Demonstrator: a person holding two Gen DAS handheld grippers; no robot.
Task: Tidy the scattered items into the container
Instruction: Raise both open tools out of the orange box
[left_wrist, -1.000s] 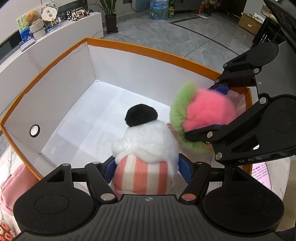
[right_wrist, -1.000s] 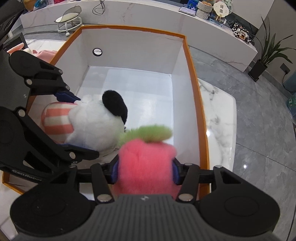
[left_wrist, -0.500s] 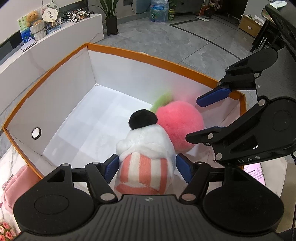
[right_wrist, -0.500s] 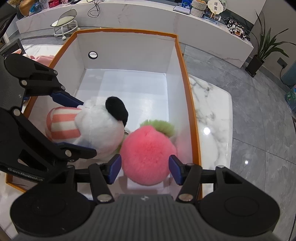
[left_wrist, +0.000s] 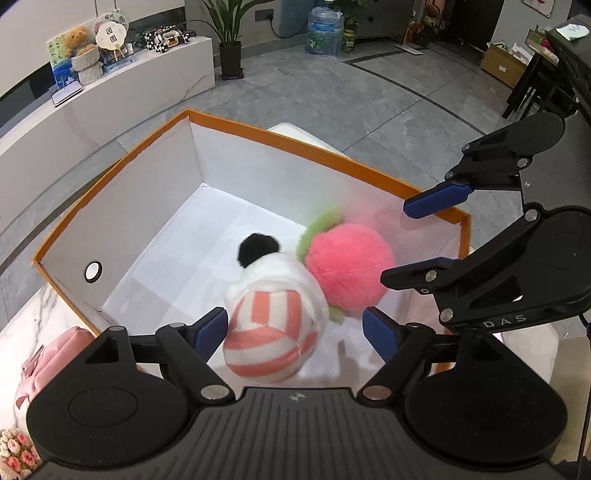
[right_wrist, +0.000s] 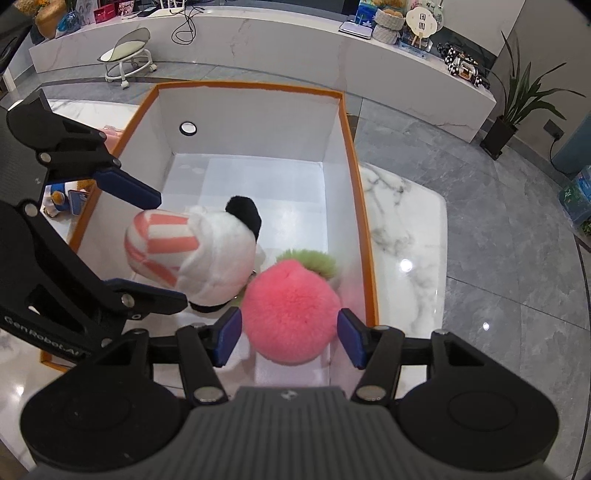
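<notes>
Grey tiled floor (left_wrist: 369, 85), white marble table (right_wrist: 402, 236) under orange-rimmed box (right_wrist: 354, 155). "DAS" on right gripper (right_wrist: 290, 330), "GenRobot.AI" partly cut off on left gripper (left_wrist: 295, 328). Both spread wide, left just opened, gripping nothing. Striped plush (left_wrist: 273, 317) and pink plush (left_wrist: 347, 269) touching inside box; faces hidden.

Inside the orange-rimmed white cardboard box (right_wrist: 347, 122), the far half of the floor lies open, while a white striped plush toy (right_wrist: 207, 254) and a fluffy pink plush ball (right_wrist: 291, 306), touching, crowd the near right corner.
</notes>
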